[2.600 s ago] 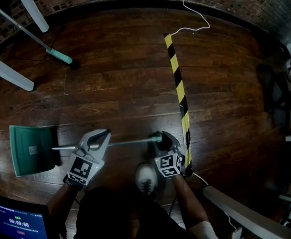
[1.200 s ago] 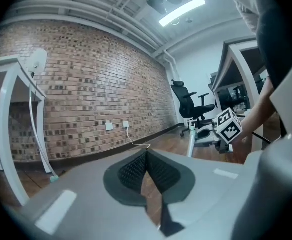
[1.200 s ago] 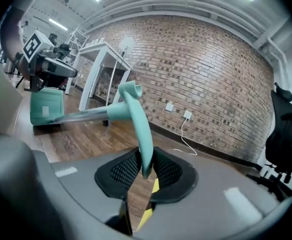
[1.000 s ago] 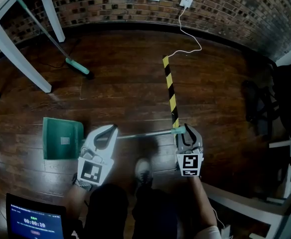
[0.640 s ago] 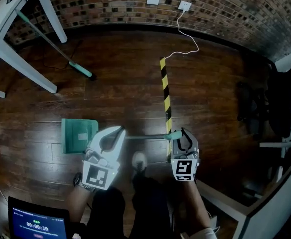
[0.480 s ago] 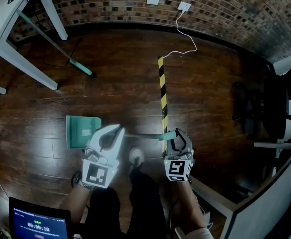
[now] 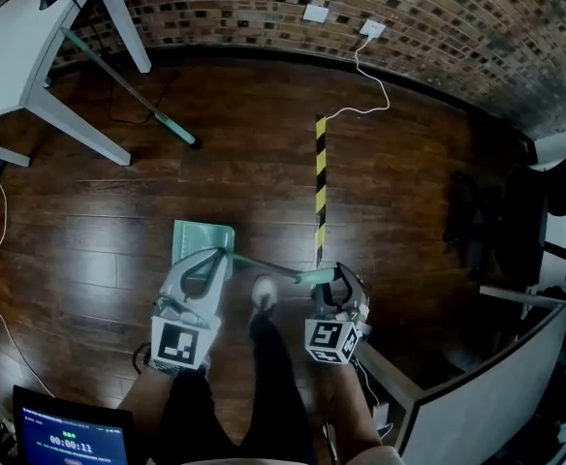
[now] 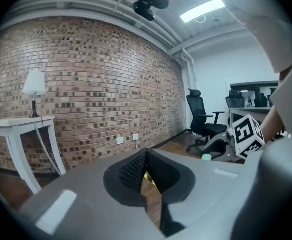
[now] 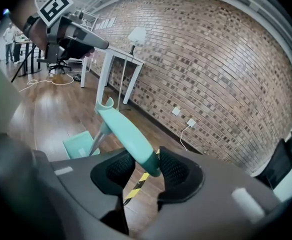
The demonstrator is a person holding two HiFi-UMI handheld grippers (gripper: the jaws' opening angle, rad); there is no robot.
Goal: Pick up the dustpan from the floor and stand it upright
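Note:
The dustpan has a green pan (image 7: pixel 203 240), a thin metal shaft (image 7: pixel 264 265) and a teal grip (image 9: pixel 126 131). It is off the floor, with the pan hanging low below my left gripper (image 7: pixel 217 260). That gripper is shut on the shaft near the pan; in the left gripper view its pads (image 8: pixel 136 171) meet and hide the shaft. My right gripper (image 7: pixel 331 281) has the teal grip between its jaws. Those jaws are opening: the grip's end leans on one pad (image 9: pixel 173 171), with a gap at the other.
A broom (image 7: pixel 133 95) leans against the white table (image 7: pixel 31 46) at top left. Yellow-black tape (image 7: pixel 320 187) runs across the wood floor, and a white cable (image 7: pixel 361 90) leads to a wall socket. Office chairs (image 7: pixel 516 231) stand at right, a screen (image 7: pixel 70 439) at bottom left.
Both grippers have risen with the dustpan. The pan has left the floor and swung in under the left gripper. The right jaws have spread around the teal grip.

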